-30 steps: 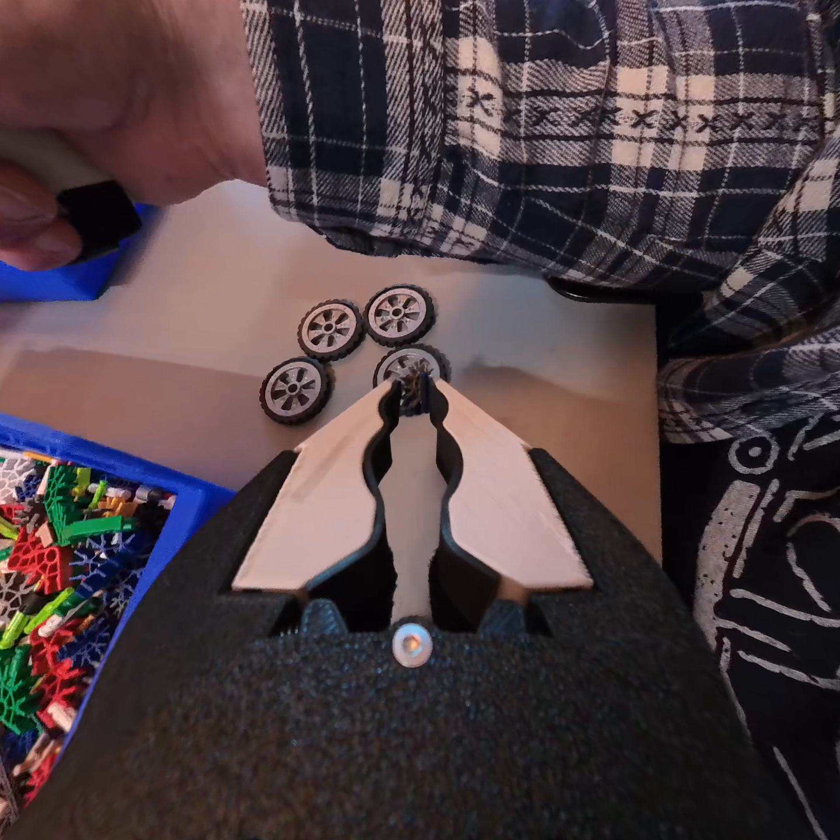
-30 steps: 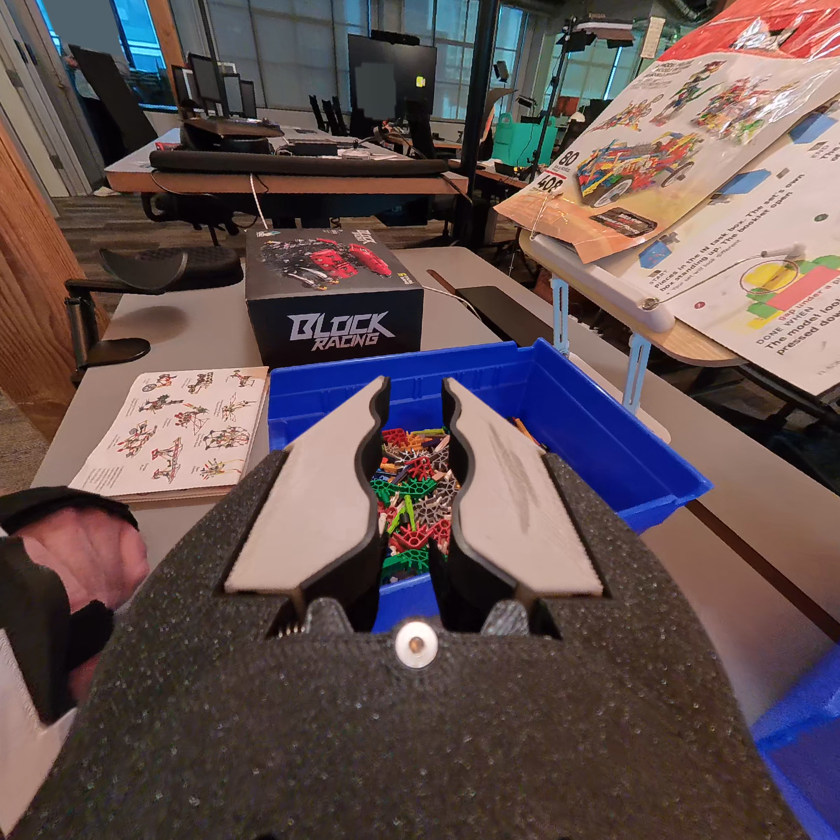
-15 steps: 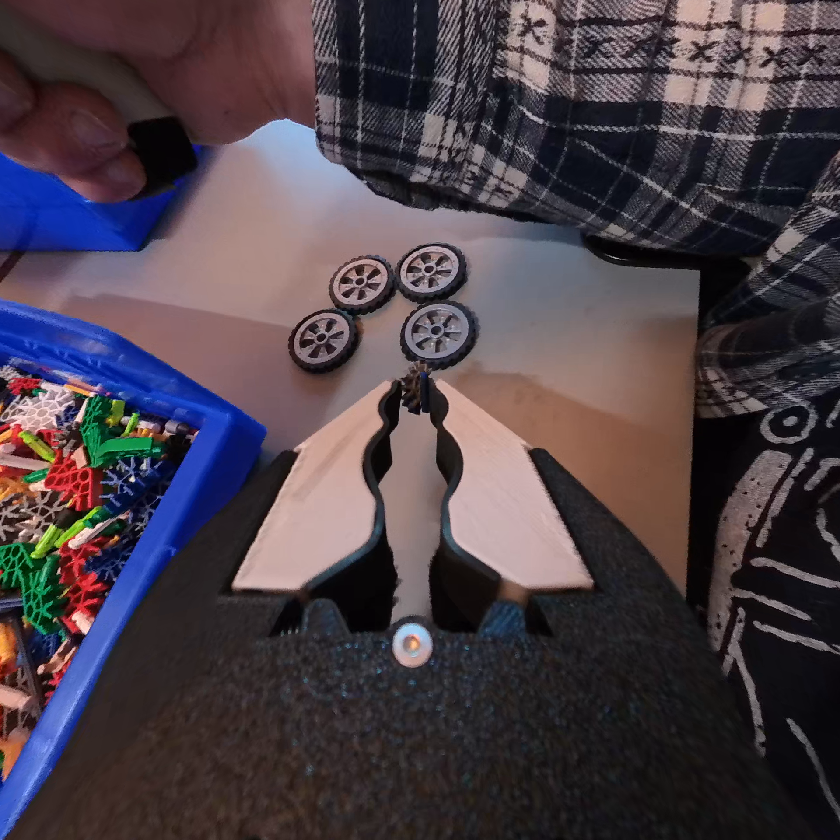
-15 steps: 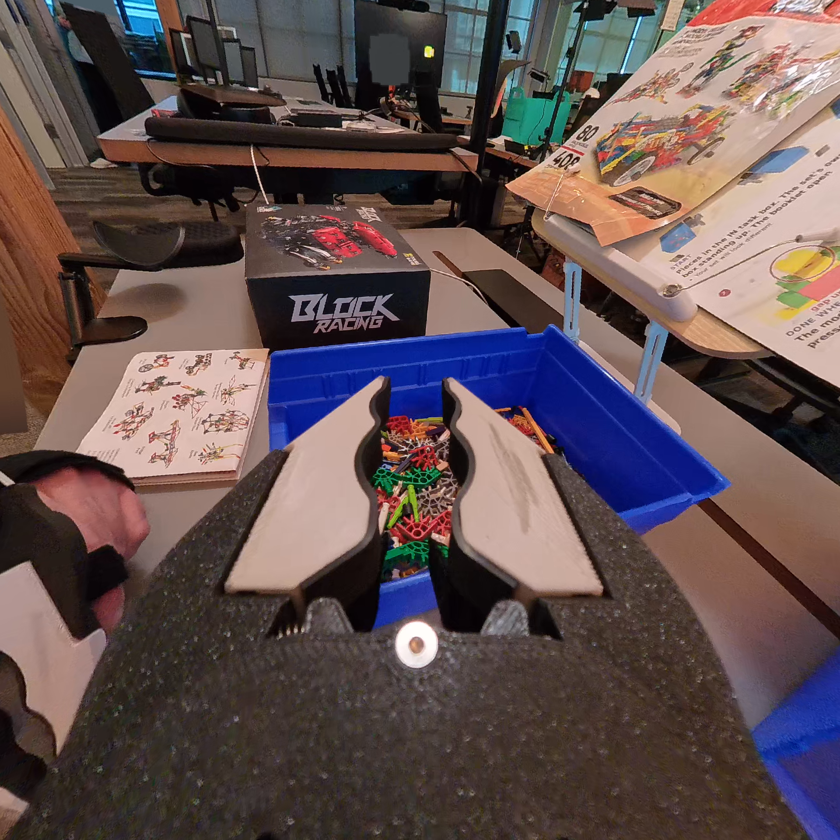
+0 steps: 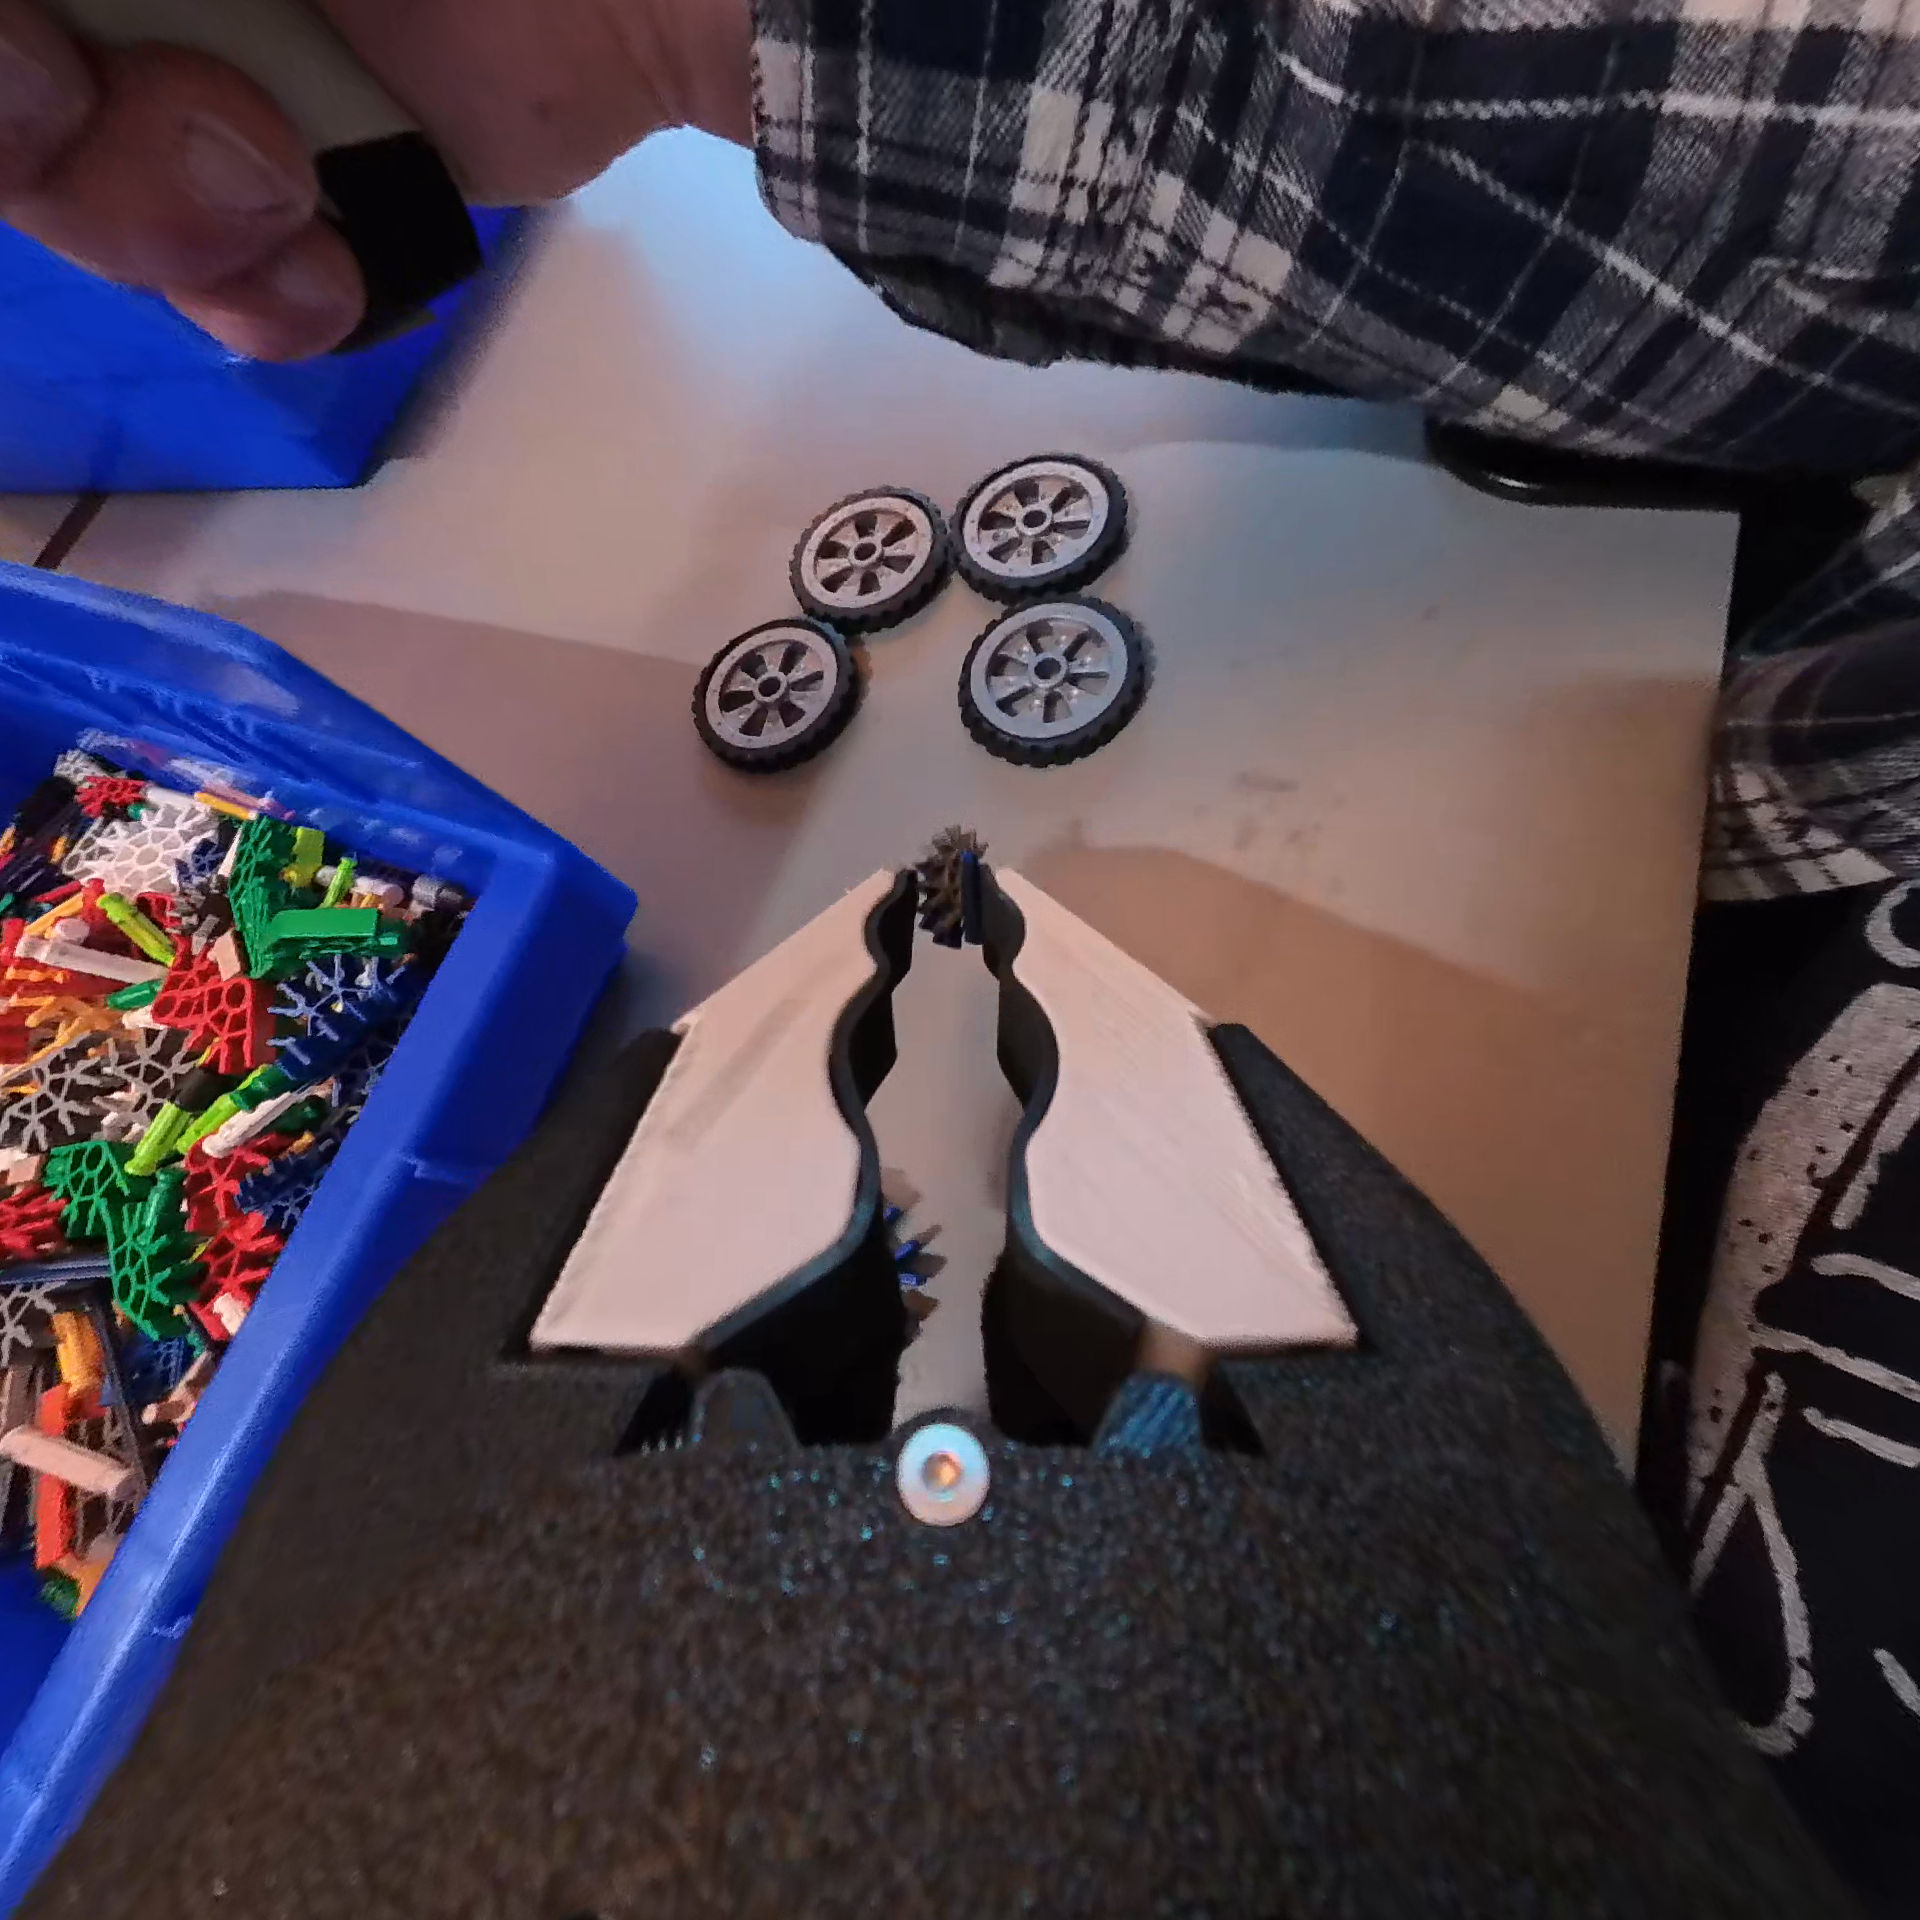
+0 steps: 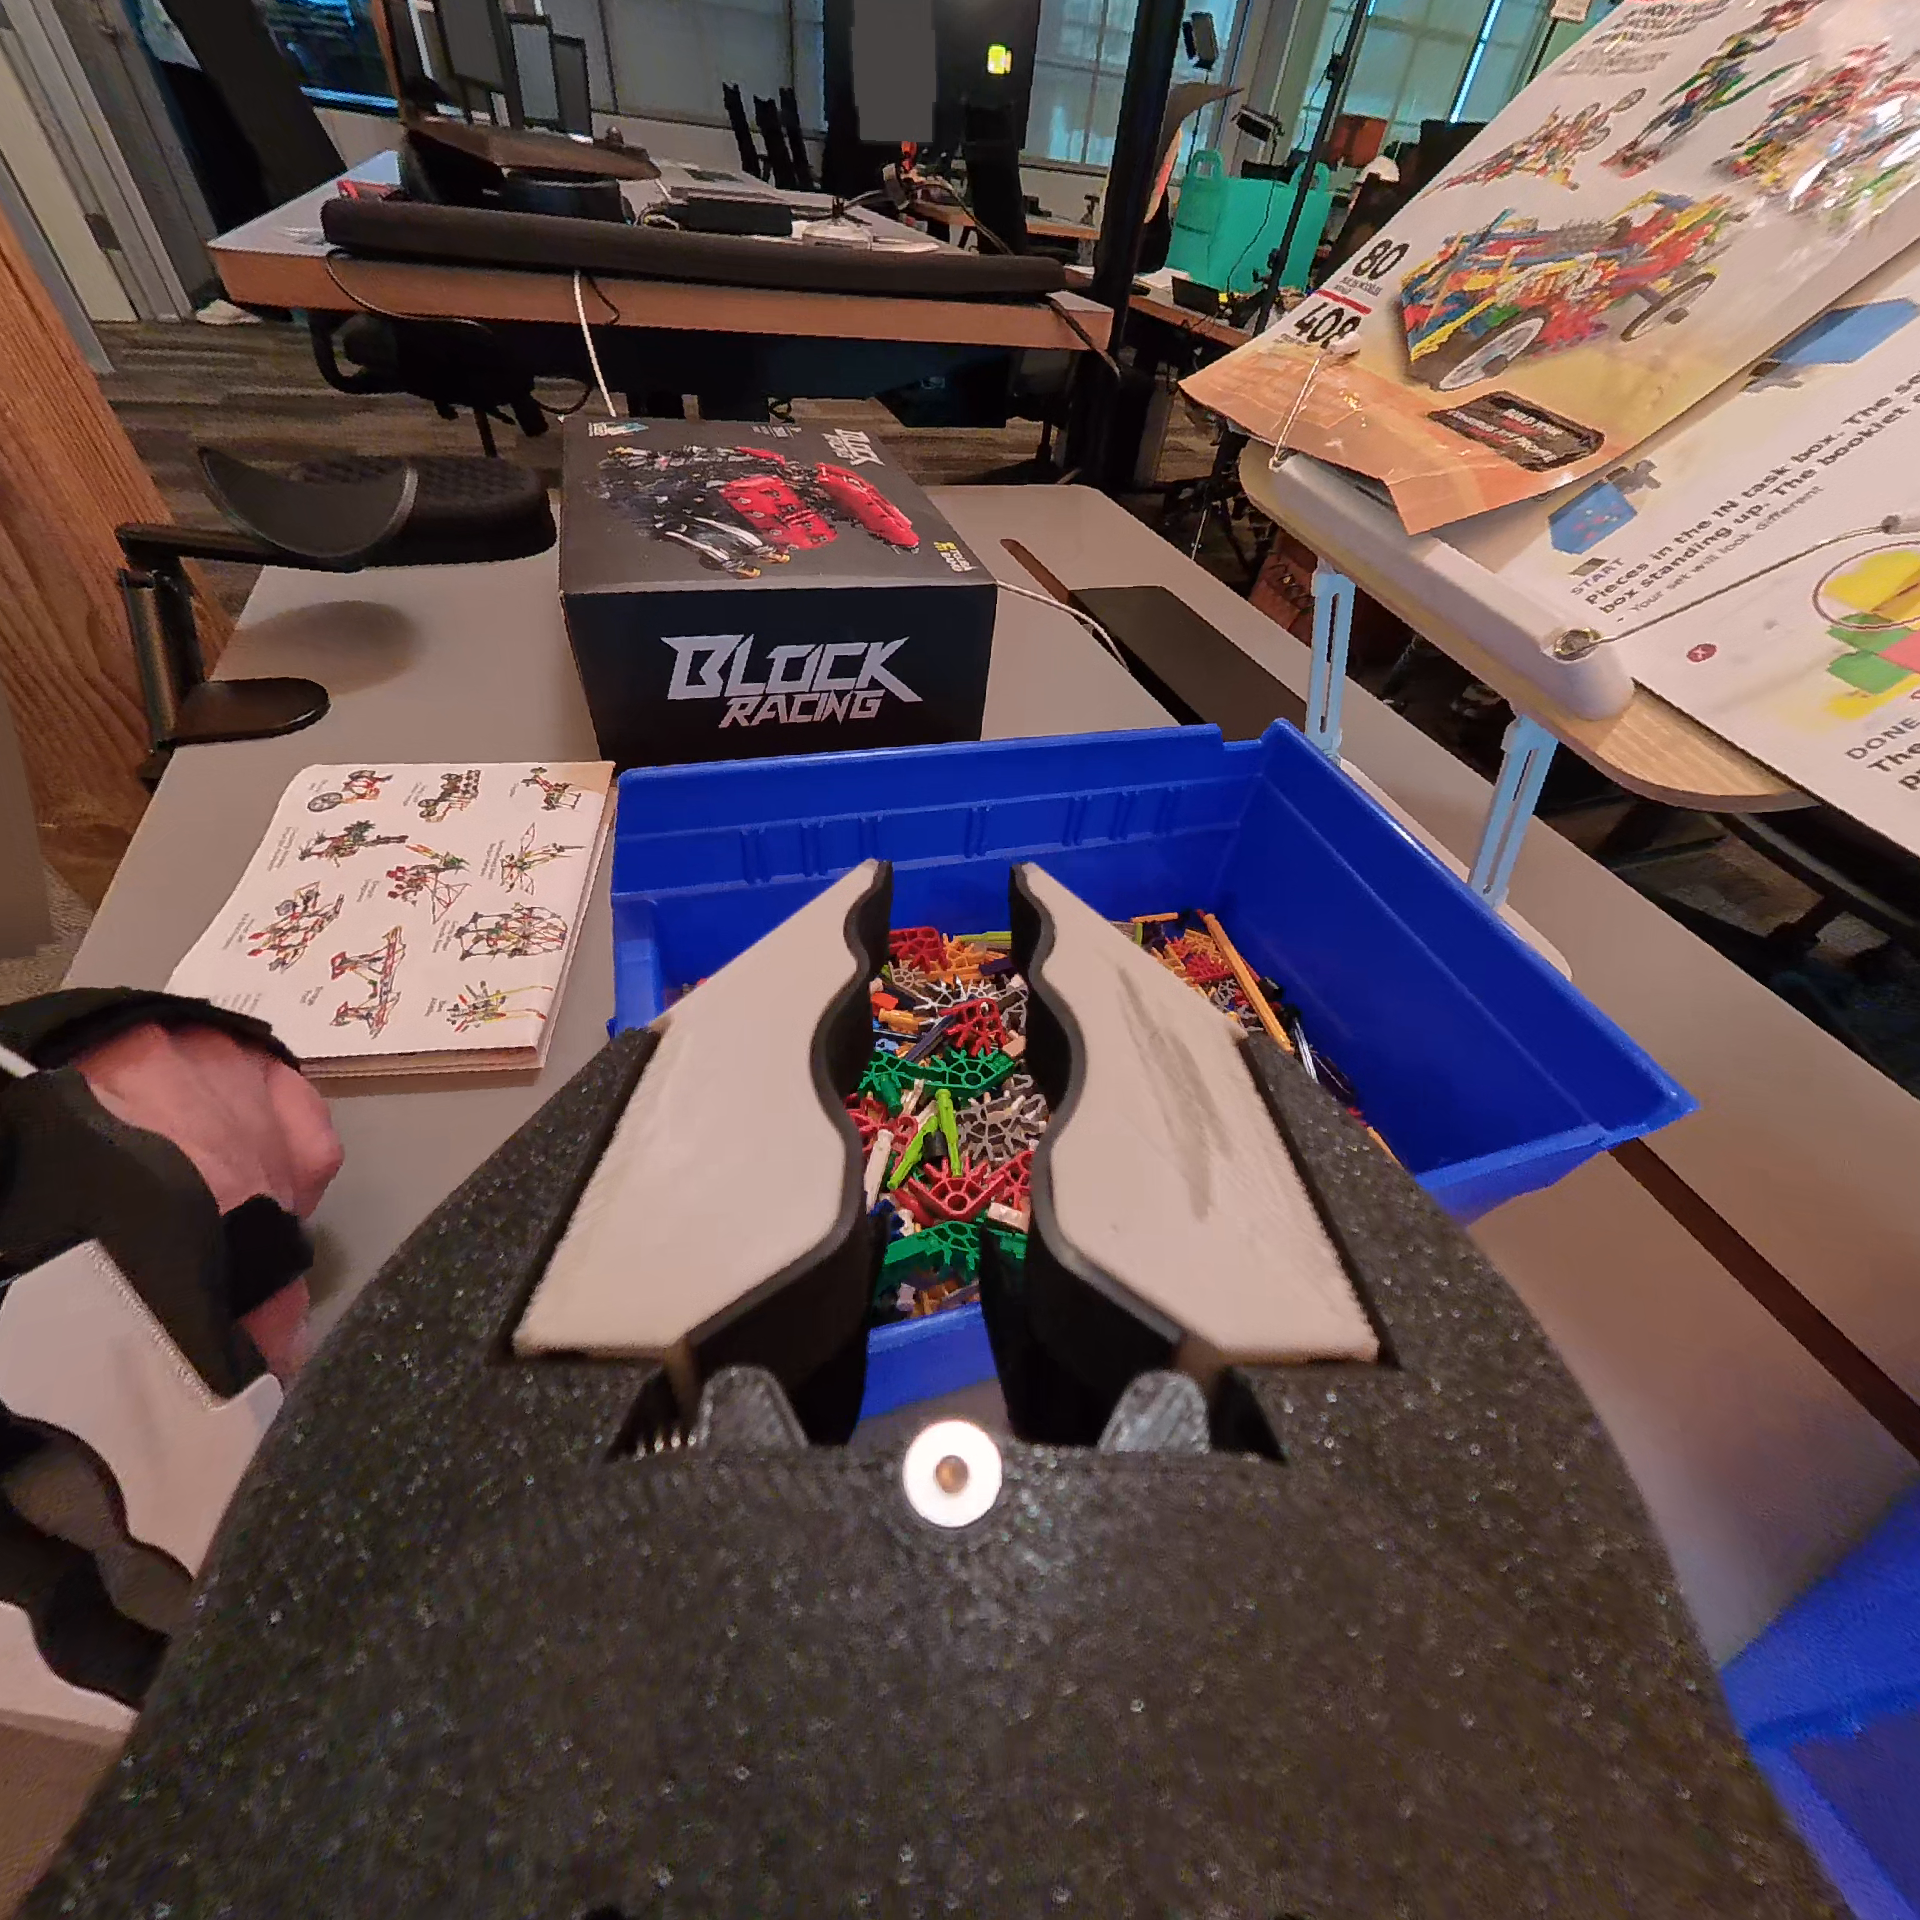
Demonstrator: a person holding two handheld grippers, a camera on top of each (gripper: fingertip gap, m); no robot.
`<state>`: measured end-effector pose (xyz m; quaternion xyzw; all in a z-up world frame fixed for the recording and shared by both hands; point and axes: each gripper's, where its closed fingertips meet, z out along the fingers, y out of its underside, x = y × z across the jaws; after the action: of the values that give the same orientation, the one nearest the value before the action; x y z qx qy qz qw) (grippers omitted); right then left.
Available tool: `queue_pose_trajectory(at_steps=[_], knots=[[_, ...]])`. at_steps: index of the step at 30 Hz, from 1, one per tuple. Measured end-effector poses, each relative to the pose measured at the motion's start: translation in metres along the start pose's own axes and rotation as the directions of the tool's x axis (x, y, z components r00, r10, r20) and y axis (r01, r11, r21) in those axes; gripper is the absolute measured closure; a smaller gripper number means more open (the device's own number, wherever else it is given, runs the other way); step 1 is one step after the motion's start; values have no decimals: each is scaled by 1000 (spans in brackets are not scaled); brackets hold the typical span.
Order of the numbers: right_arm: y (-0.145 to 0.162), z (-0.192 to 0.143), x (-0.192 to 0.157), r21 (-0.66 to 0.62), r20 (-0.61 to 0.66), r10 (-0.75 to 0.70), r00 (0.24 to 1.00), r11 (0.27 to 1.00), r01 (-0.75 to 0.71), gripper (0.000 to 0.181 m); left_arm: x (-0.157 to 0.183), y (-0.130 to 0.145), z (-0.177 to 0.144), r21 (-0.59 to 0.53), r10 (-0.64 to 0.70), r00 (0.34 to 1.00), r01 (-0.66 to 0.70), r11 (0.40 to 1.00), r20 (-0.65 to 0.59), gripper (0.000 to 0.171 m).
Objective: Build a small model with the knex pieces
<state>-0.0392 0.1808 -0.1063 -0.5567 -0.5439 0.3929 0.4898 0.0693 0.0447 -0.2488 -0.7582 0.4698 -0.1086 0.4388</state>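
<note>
Pulled back from four wheels point(image 5: 1055, 681) at 12 o'clock: left gripper point(image 5: 948, 891) clamps small toothed piece point(image 5: 943, 883). Right gripper point(image 6: 951, 883) empty, part-open over blue bin point(image 6: 1434, 997).

Both grippers, wrist views.

My left gripper point(image 5: 948, 891), frame centre, has fingertips pinched nearly together on something small; my right gripper point(image 6: 951, 883) stands parted, empty. A hand point(image 5: 312, 135) grips upper left.

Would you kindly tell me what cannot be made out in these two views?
- Left wrist view: the small dark toothed piece pinched in the left gripper is mostly hidden by its fingertips.
- Right wrist view: the right gripper body covers the near wall of the blue plastic bin.
- Left wrist view: the table's right part is covered by plaid cloth.
</note>
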Motion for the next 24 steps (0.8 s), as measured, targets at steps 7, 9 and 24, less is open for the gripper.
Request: queue_pose_trajectory(at_steps=[7,9,24], knots=[[3,1,0,-10,-1,-3,1000,1000,3,160,2,6,6,-45,25,1000,-25,999,-2,161],[3,1,1,-11,-1,-3,1000,1000,3,160,0,7,9,-49,14,1000,-14,999,0,157],[6,2,1,-18,3,1,1000,1000,0,160,-29,18,-74,24,-61,993,59,998,101,122]])
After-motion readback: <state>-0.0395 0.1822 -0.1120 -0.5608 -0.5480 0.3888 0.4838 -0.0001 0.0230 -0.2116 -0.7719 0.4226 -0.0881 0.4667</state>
